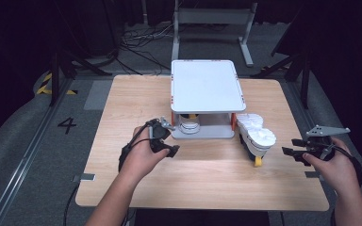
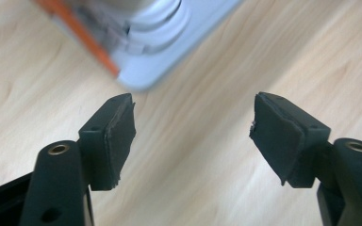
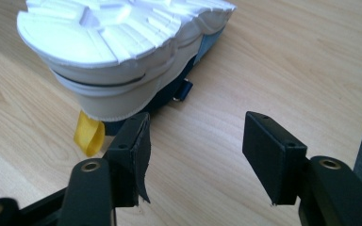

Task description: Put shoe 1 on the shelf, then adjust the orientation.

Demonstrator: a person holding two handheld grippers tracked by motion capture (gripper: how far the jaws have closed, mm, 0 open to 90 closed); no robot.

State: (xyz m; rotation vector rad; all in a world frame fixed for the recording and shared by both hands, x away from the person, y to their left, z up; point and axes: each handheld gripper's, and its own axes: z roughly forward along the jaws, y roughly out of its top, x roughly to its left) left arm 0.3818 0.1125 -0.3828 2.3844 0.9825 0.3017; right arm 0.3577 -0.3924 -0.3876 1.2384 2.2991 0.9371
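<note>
A white-soled shoe (image 1: 260,140) with a yellow heel loop is lying sole-up on my table (image 1: 122,108), at three o'clock of the rack (image 1: 206,87).

One white two-tier plastic shelf rack (image 1: 206,89), two white-soled shoes: one lying sole-up (image 1: 260,137) on one wooden table (image 1: 122,103), one (image 1: 189,125) under the rack

Place: a lab or test studio
Signs: dark curtained walls, cables (image 1: 141,40) on grey floor, painted number 4 (image 1: 67,125), hazard tape (image 1: 45,84), lone wooden tabletop (image 1: 122,103)
</note>
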